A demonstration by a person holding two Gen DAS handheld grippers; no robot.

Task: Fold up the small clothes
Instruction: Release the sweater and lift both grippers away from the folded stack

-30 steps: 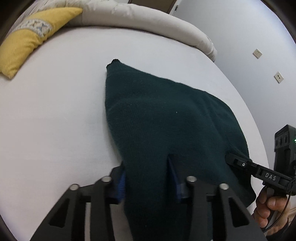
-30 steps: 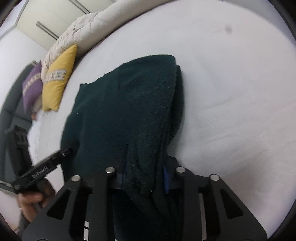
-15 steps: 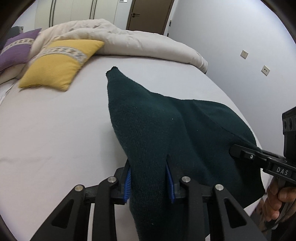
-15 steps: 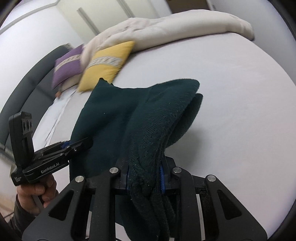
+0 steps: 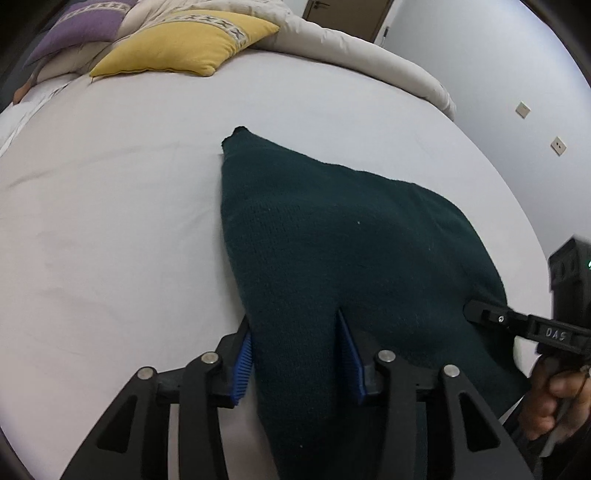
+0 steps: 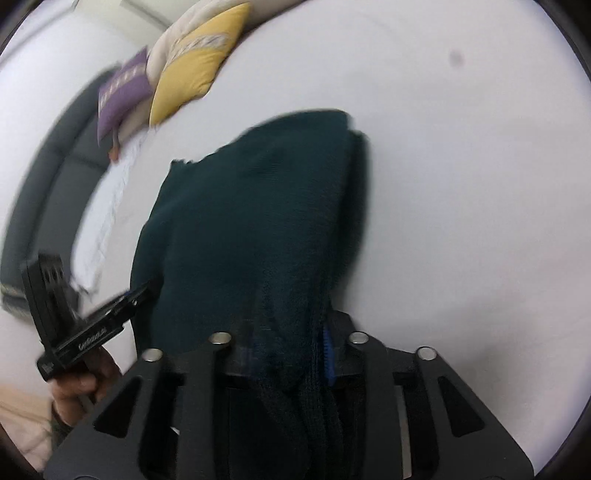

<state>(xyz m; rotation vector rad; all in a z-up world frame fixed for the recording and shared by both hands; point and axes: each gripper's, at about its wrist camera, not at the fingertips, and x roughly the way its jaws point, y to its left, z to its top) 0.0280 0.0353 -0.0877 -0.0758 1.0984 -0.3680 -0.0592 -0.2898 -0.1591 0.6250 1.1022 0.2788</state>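
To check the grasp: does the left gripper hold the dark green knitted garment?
Yes, the left gripper has its blue pads closed on the dark green knitted garment.

A bed with a pale, nearly white sheet (image 5: 110,229) carries everything. A dark green knitted garment (image 5: 332,251) lies spread across its middle, its far corner flat on the sheet and its near edge raised. At the far end rest 1 yellow cushion with a patterned band (image 5: 184,44) and, beside it, 1 purple cushion (image 5: 77,26). A cream duvet (image 5: 369,62) is bunched behind them along the far edge.
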